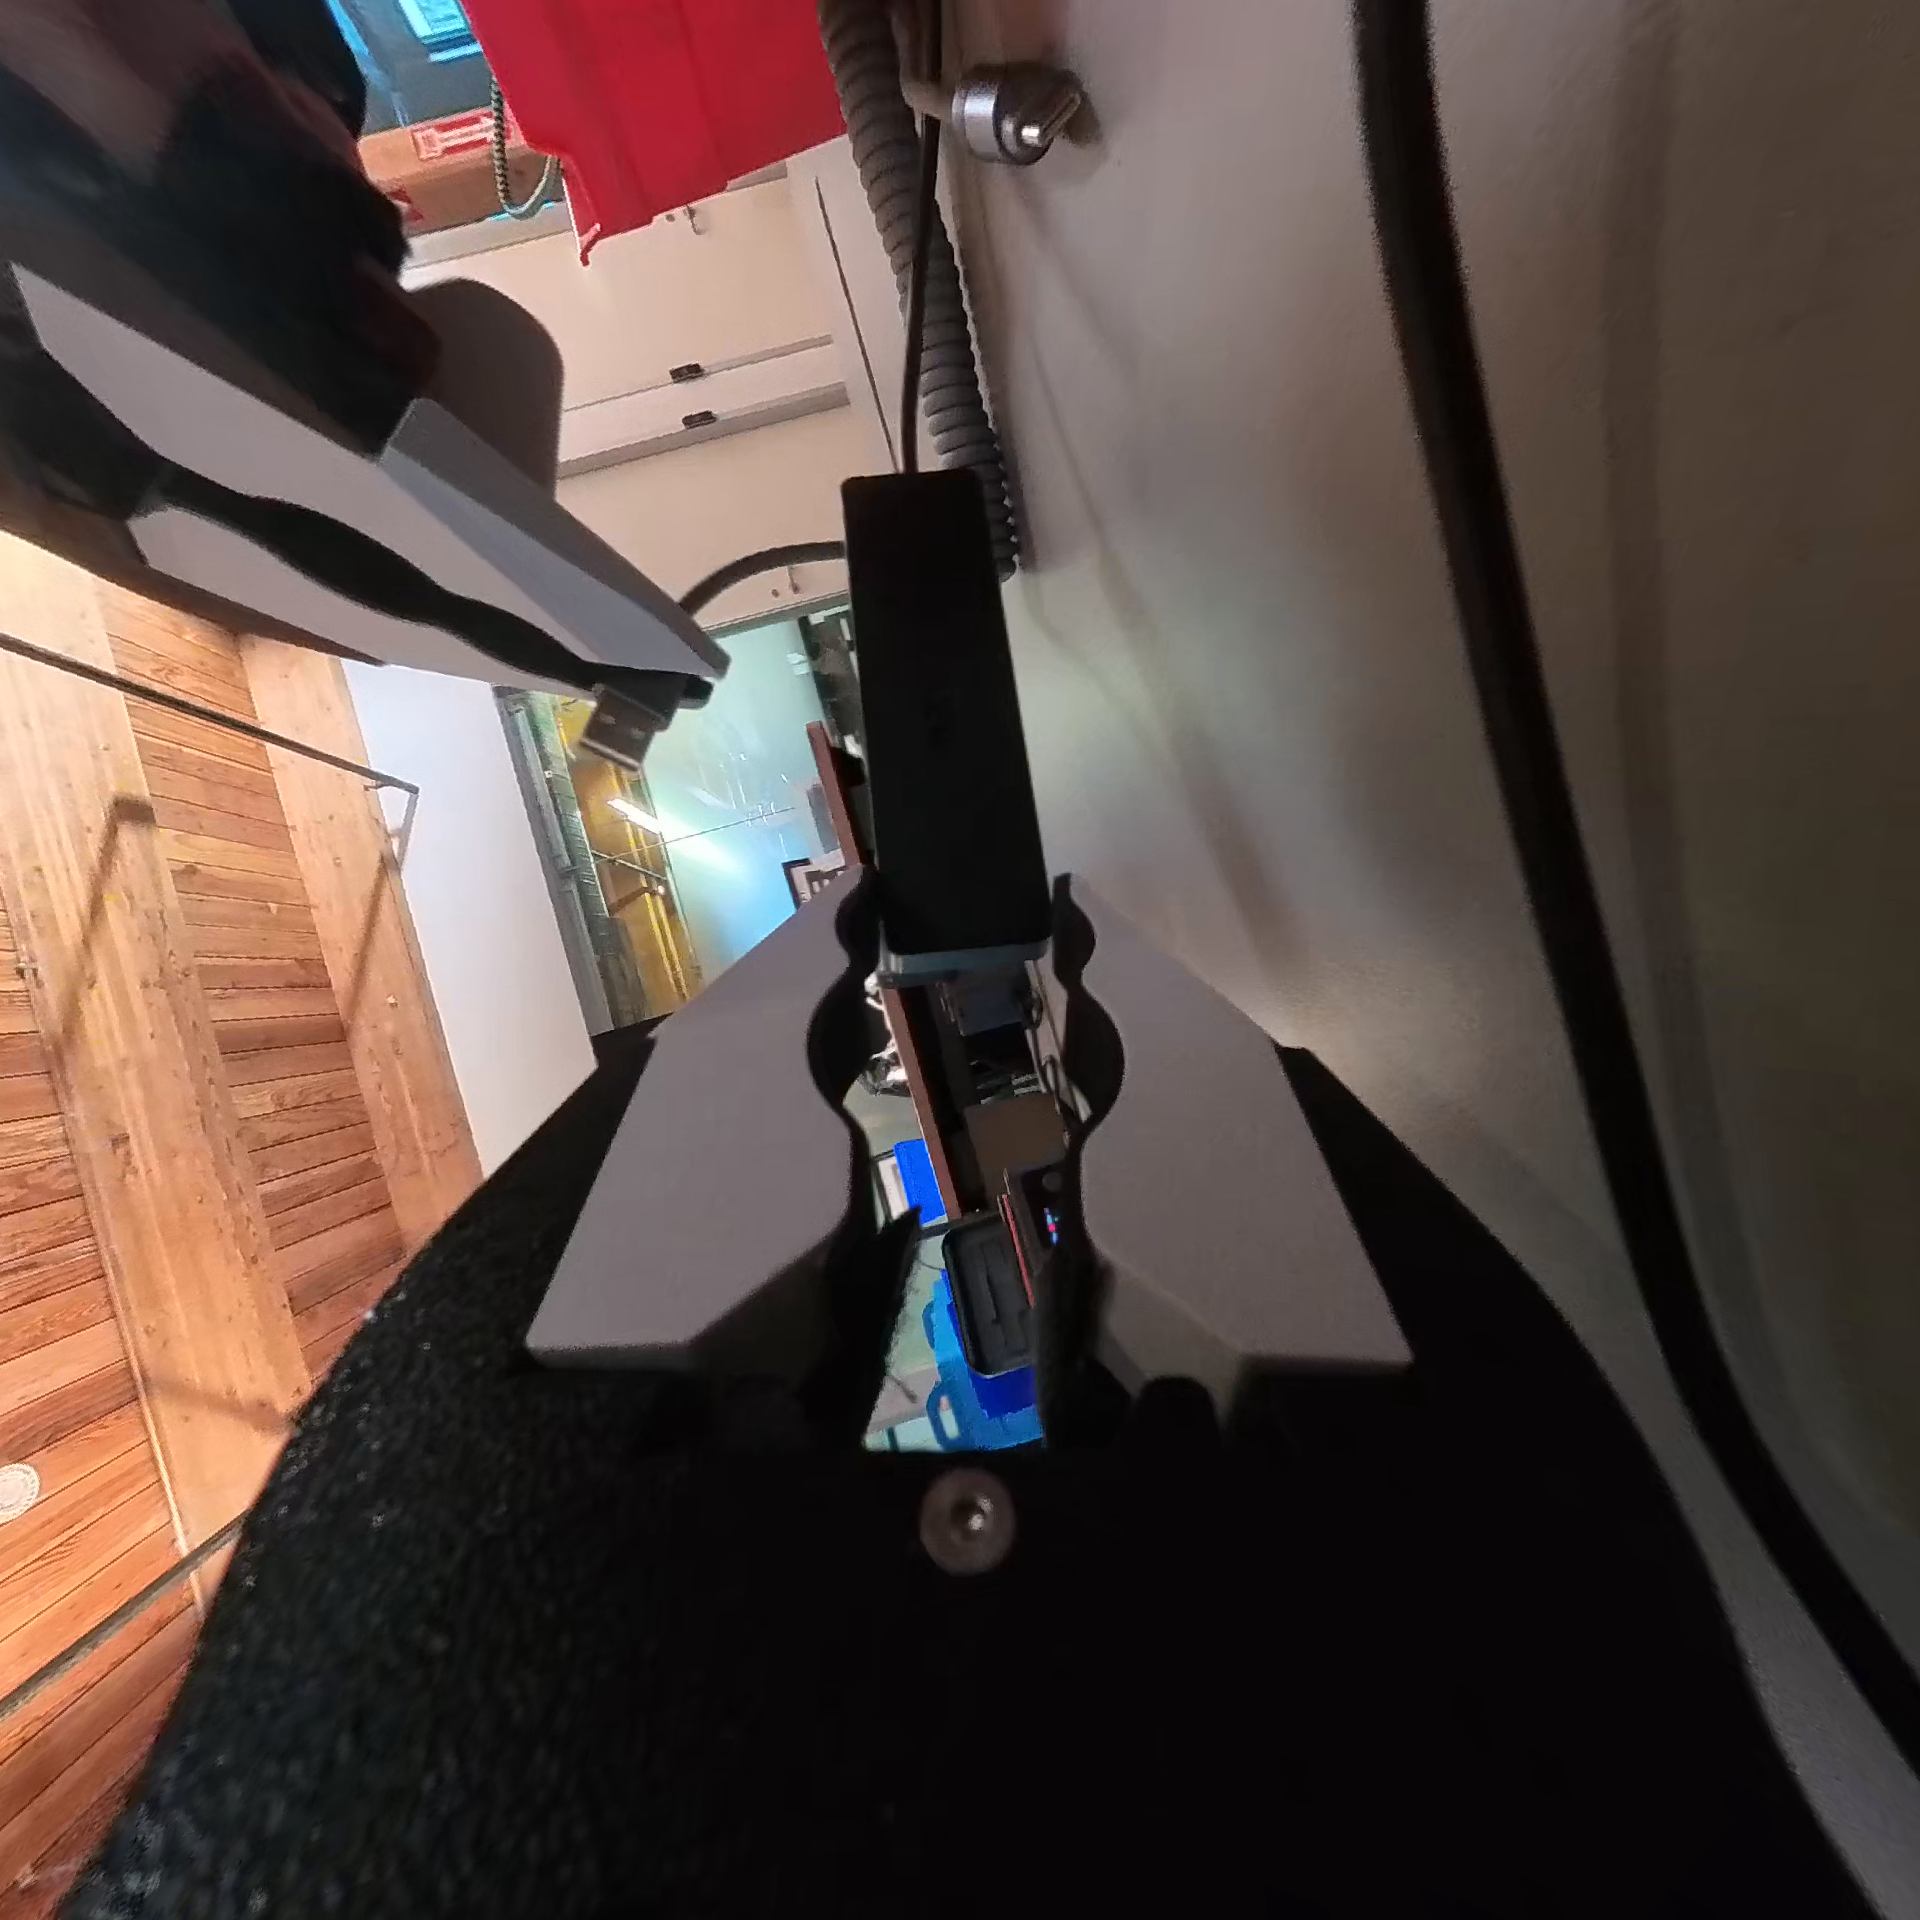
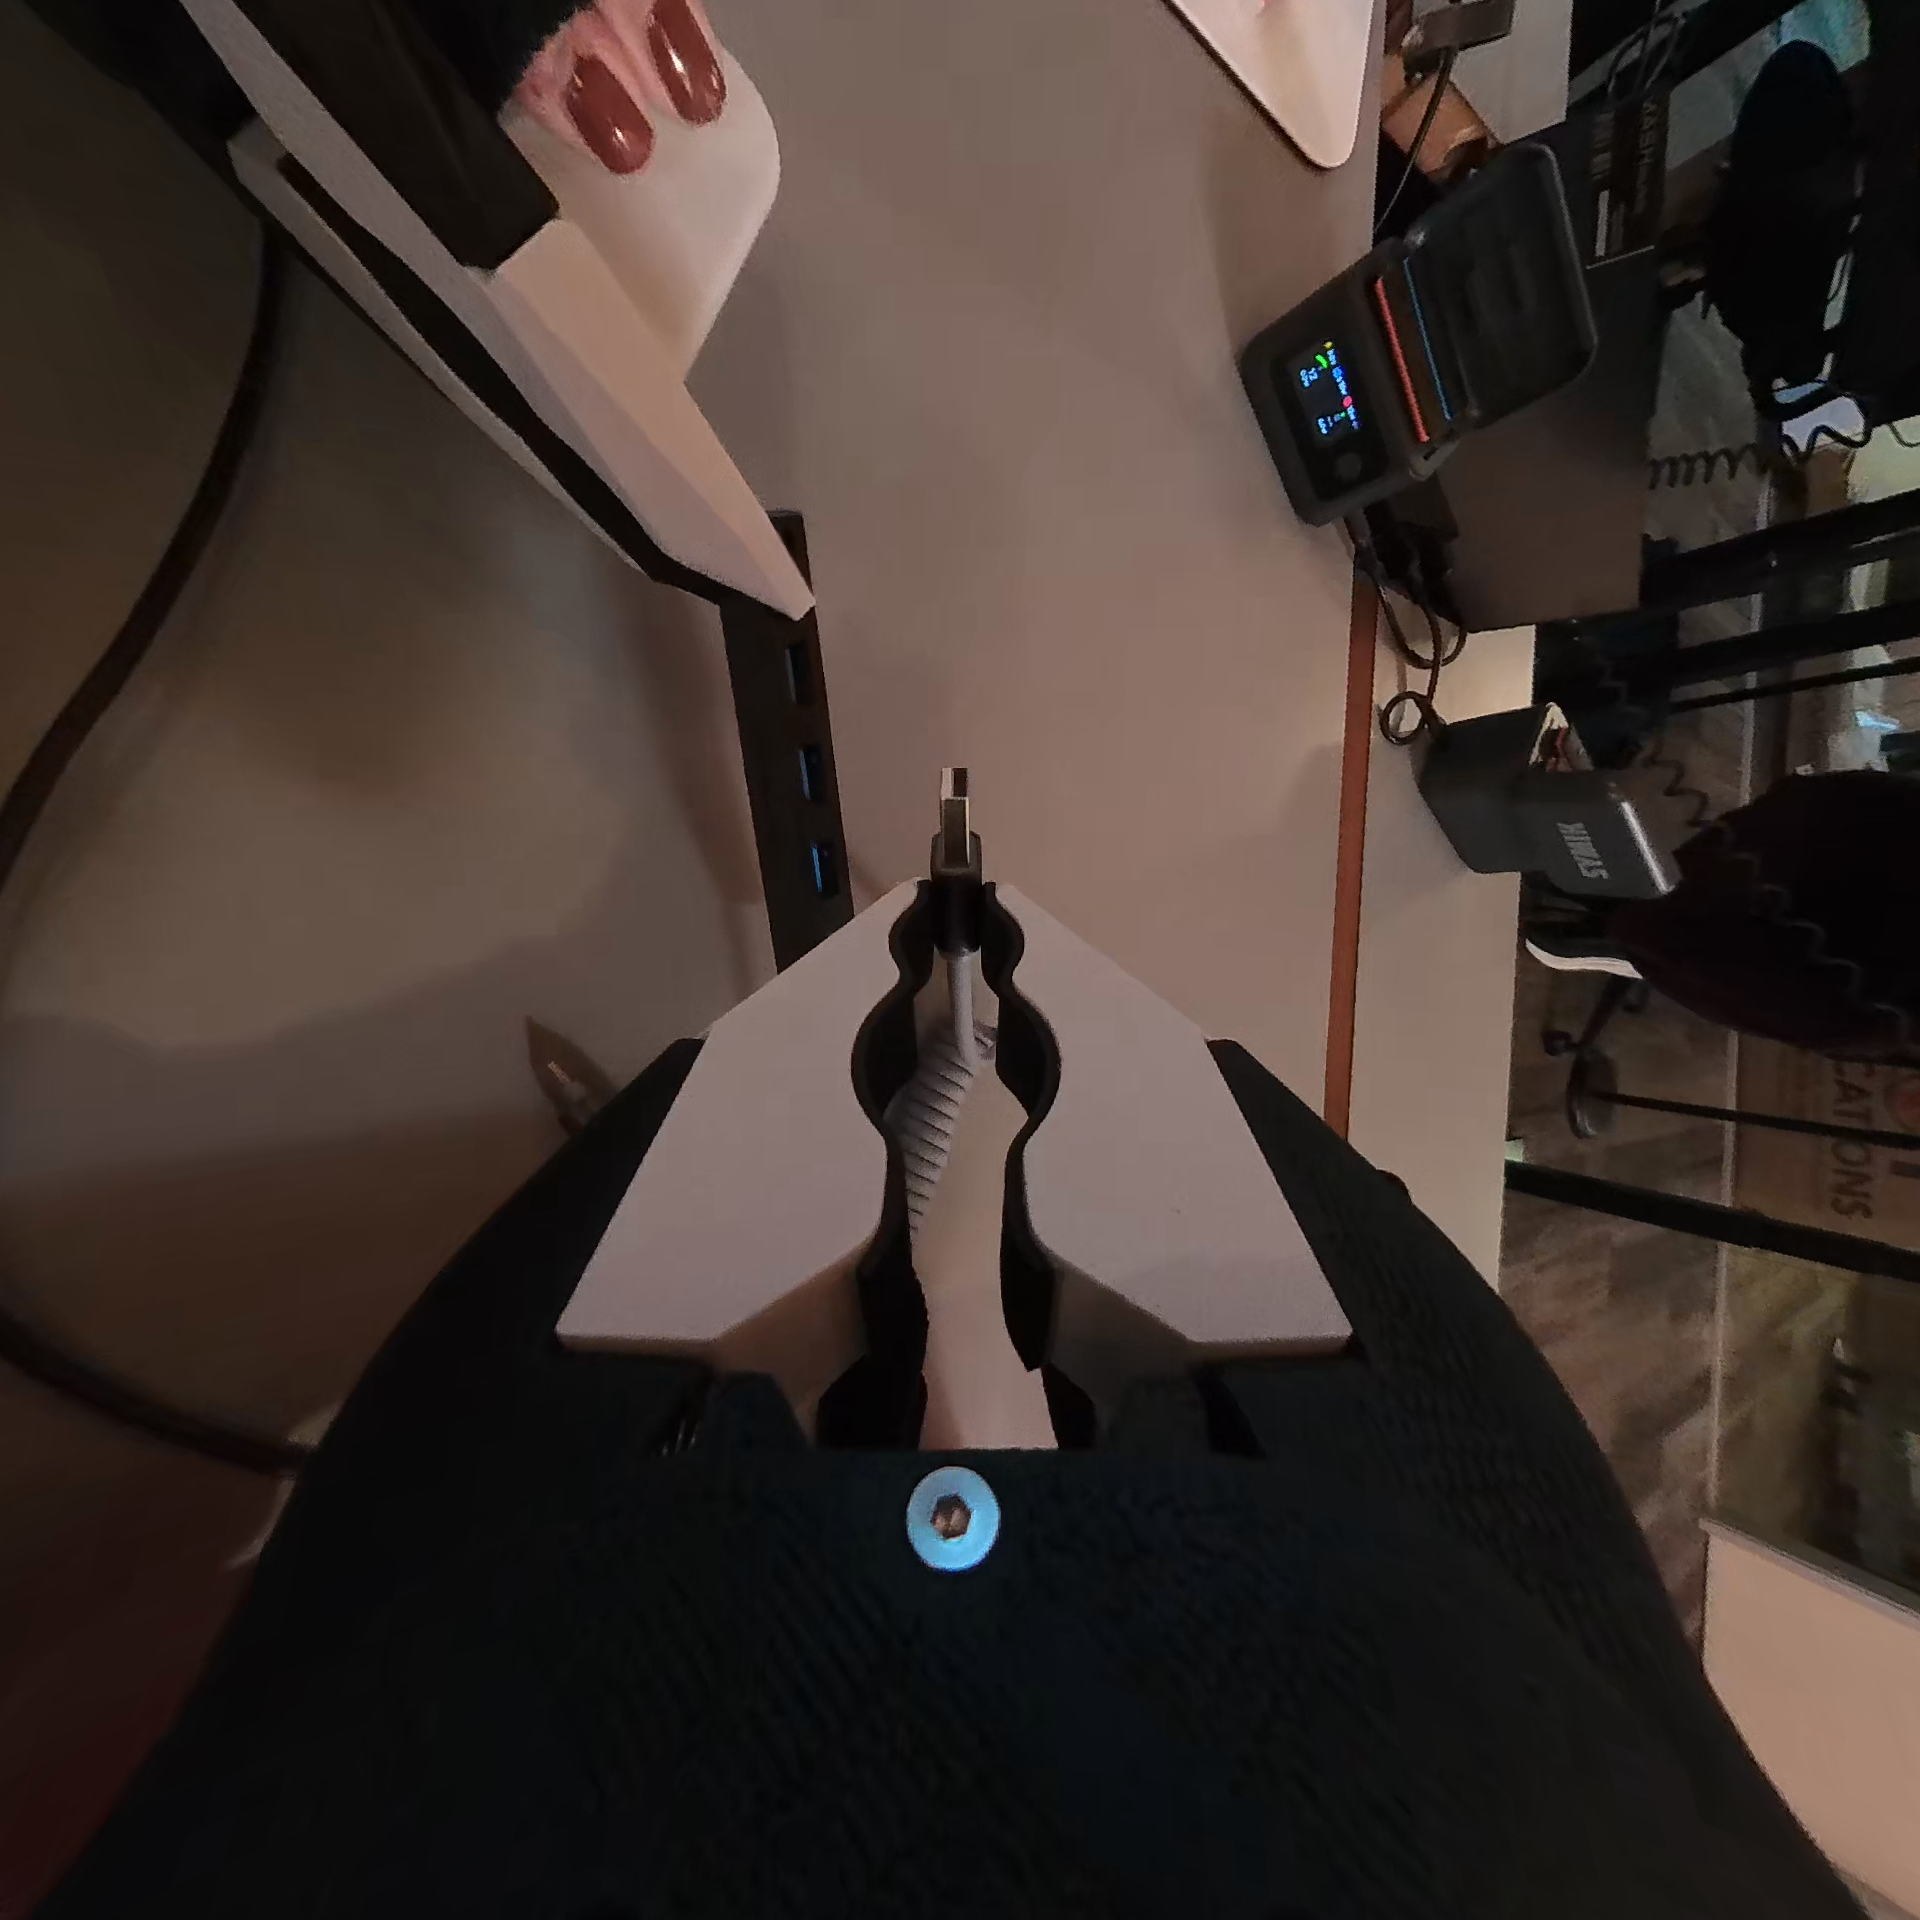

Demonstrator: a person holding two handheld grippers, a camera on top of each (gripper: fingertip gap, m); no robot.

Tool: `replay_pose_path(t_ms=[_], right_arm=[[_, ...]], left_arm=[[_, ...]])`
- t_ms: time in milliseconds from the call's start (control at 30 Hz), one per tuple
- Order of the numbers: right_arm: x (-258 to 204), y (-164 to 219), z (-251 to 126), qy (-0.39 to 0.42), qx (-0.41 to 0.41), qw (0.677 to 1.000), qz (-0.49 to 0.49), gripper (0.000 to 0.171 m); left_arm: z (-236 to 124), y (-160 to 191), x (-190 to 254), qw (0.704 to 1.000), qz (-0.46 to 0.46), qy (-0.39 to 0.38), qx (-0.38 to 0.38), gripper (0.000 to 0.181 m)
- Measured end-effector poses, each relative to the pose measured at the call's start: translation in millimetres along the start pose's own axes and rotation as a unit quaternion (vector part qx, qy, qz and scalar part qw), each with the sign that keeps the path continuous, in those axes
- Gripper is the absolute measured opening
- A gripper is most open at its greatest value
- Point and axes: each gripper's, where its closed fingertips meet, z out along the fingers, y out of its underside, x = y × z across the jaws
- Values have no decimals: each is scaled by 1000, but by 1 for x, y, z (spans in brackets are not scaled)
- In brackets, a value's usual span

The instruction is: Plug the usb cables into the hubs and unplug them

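White worktop (image 2: pixel 1039 416) fills both views, with a wooden wall and glass panels beyond its edge in the left wrist view. Around the work, a small grey device with a lit screen (image 2: pixel 1351 405) sits at two o'clock in the right wrist view, near the worktop's brown edge, and a dark charger block (image 2: pixel 1527 810) hangs off that edge at three o'clock. A coiled grey cord (image 1: pixel 935 312) runs along the worktop at twelve o'clock in the left wrist view. Bare worktop lies open ahead of the plug.

The left claw (image 1: pixel 961 925) is clenched on the near end of the black hub (image 1: pixel 940 717), which stretches away toward twelve o'clock. In the right wrist view the hub's side with its blue ports (image 2: pixel 800 769) shows at ten o'clock. The right claw (image 2: pixel 956 894) is clamped on the cable's plug (image 2: pixel 956 831), its metal tip pointing to twelve o'clock, just beside the ports but not touching them.
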Motion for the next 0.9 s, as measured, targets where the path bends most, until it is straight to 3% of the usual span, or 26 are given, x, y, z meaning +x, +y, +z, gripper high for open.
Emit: replay_pose_path(t_ms=[467, 567, 733, 900], right_arm=[[1, 14, 15, -11, -16, 999, 38, 6], [-7, 19, 14, -53, -22, 994, 97, 6], [-24, 24, 14, -151, -25, 958, 241, 6], [-39, 25, 7, -192, -39, 943, 271, 7]], left_arm=[[1, -4, 15, 999, -14, 46, 15, 31], [1, -5, 15, 999, -12, 46, 14, 31], [1, -6, 15, 999, -9, 45, 14, 31], [1, -8, 15, 999, -10, 45, 17, 31]])
